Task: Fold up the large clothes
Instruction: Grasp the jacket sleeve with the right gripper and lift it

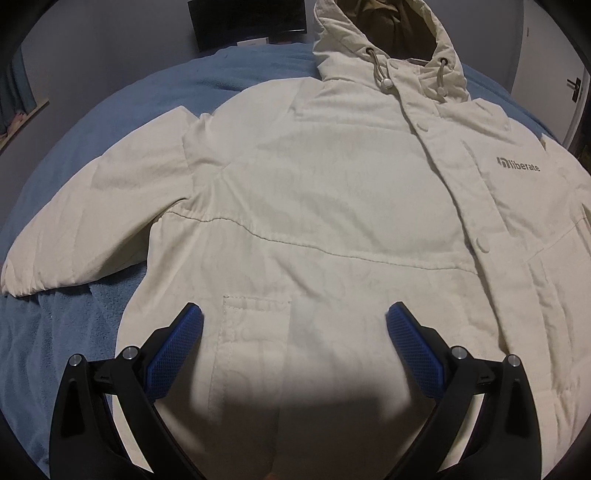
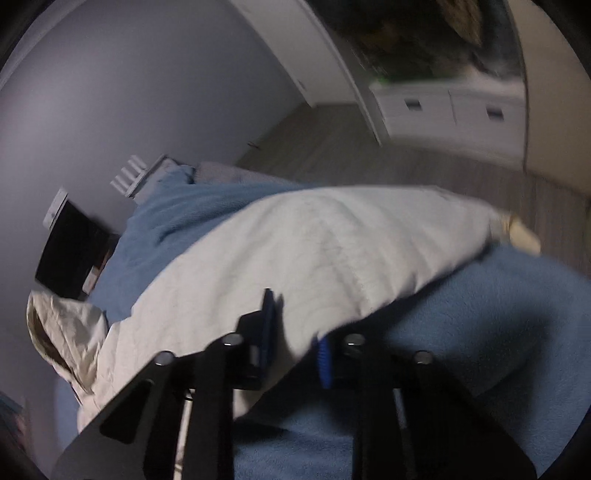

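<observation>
The cream jacket [image 1: 332, 206] lies front-up and spread flat on a blue blanket [image 1: 62, 332] over a bed. Blanket shows bare along the jacket's left side and below the left sleeve [image 1: 92, 206], so there's room there; on the right the jacket runs out of the left wrist view. Hood [image 1: 391, 44] points to the far end, w/ a dark box [image 1: 247, 16] just beyond it at the wall.

Only pouch-like thing is the hood, lying open w/ brown lining showing; contents can't be made out. A stitched pocket [image 1: 255, 325] sits on the lower front.

Left gripper [image 1: 294, 317] hangs over the lower front, blue pads [image 1: 177, 350] wide apart, pocket between them; whether they touch the cloth can't be told.

Right wrist view is blurred. Right gripper [image 2: 293, 328] is at the jacket's edge, pads narrowly apart w/ a fold of the cream sleeve/side fabric [image 2: 332, 251] between them, clamped on it. Wood floor [image 2: 369, 155] and white drawers [image 2: 454, 110] lie beyond the bed.
</observation>
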Tool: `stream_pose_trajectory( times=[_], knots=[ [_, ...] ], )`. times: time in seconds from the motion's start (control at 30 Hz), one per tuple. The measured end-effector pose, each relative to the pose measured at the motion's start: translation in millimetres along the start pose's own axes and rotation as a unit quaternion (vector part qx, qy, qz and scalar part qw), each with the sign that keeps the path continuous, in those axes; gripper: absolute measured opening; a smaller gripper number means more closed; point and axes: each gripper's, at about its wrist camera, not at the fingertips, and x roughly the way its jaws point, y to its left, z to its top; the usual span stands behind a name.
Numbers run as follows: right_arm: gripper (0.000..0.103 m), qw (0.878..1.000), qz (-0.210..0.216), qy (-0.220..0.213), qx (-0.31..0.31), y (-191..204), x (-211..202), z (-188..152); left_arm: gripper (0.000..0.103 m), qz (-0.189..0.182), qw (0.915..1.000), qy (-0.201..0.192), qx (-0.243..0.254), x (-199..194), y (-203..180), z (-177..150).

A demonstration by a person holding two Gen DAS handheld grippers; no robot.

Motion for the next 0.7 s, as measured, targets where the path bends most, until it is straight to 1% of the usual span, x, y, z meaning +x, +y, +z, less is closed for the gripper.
stream_pose_trajectory(
  times=[0.13,0.23,0.3,0.37,0.4,0.43,0.47,0.53,0.6,0.63,0.7],
  knots=[
    [0.013,0.997,0.04,-0.035,-0.058,55.0,-31.6,-2.6,0.097,0.003,1.0,-0.001,0.009,3.5,-2.0,-2.4],
    [0.013,0.988,0.084,-0.057,-0.113,103.7,-62.8,-14.8,0.098,0.004,0.9999,0.0,0.011,7.3,-2.1,-6.1],
    [0.013,0.98,0.111,-0.069,-0.152,136.9,-80.8,-28.5,0.098,0.002,1.0,-0.001,0.009,9.3,-1.4,-7.7],
    [0.013,0.966,0.15,-0.071,-0.198,173.0,-100.5,-48.2,0.098,0.002,0.9999,-0.002,0.01,10.6,-1.4,-8.7],
    [0.013,0.961,0.163,-0.067,-0.214,184.6,-106.2,-57.3,0.098,0.003,0.9999,-0.003,0.01,11.1,-1.7,-9.2],
    [0.013,0.951,0.184,-0.059,-0.242,204.3,-113.0,-72.8,0.098,0.004,0.9999,-0.004,0.011,11.6,-2.1,-9.7],
    [0.013,0.945,0.197,-0.05,-0.258,215.9,-115.6,-84.0,0.098,0.004,0.9999,-0.004,0.012,11.6,-2.6,-10.0],
    [0.013,0.933,0.222,-0.014,-0.282,234.8,-115.0,-115.1,0.098,0.004,0.9999,-0.003,0.011,11.6,-3.0,-10.1],
    [0.013,0.925,0.235,0.02,-0.299,245.9,-104.4,-139.2,0.098,0.002,0.9999,-0.003,0.01,12.3,-2.7,-10.2],
    [0.013,0.919,0.236,0.04,-0.313,251.7,-95.4,-155.4,0.098,0.001,0.9999,-0.003,0.01,12.7,-2.6,-10.2],
    [0.013,0.913,0.234,0.075,-0.326,259.4,-79.6,-177.4,0.098,0.001,0.9999,-0.004,0.01,13.6,-3.1,-10.4]
  ],
)
